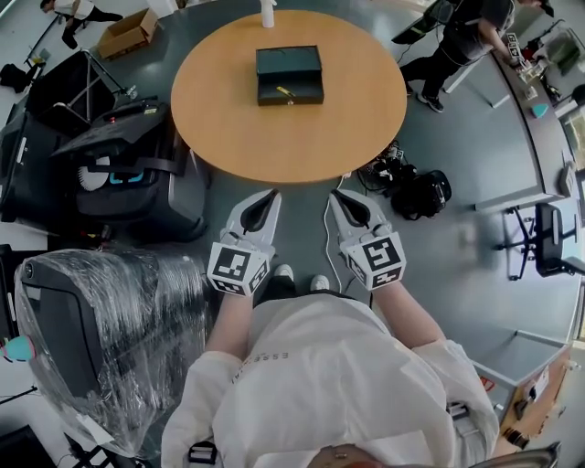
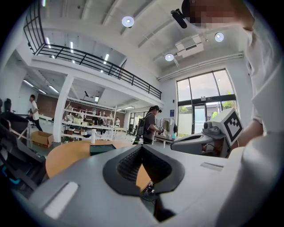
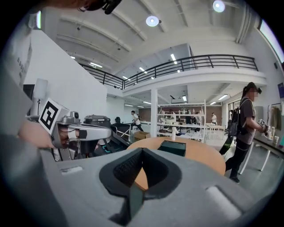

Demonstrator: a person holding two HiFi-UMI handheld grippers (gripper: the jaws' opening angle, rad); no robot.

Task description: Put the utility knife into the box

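A dark green box (image 1: 289, 75) lies open on the round wooden table (image 1: 228, 119), its lid folded back. A small yellow utility knife (image 1: 286, 91) lies inside its tray. My left gripper (image 1: 272, 195) and right gripper (image 1: 335, 195) hang side by side close to my body, short of the table's near edge, both shut and empty. In the left gripper view the left gripper (image 2: 142, 149) points at the table with the box (image 2: 104, 147) beyond it. From the right gripper (image 3: 142, 151) the box (image 3: 173, 147) sits ahead on the table.
A white bottle (image 1: 268, 14) stands at the table's far edge. A black cart (image 1: 137, 164) and a plastic-wrapped machine (image 1: 91, 338) crowd the left. Cables and a black bag (image 1: 416, 192) lie on the floor to the right. A person (image 1: 457, 41) stands at the far right.
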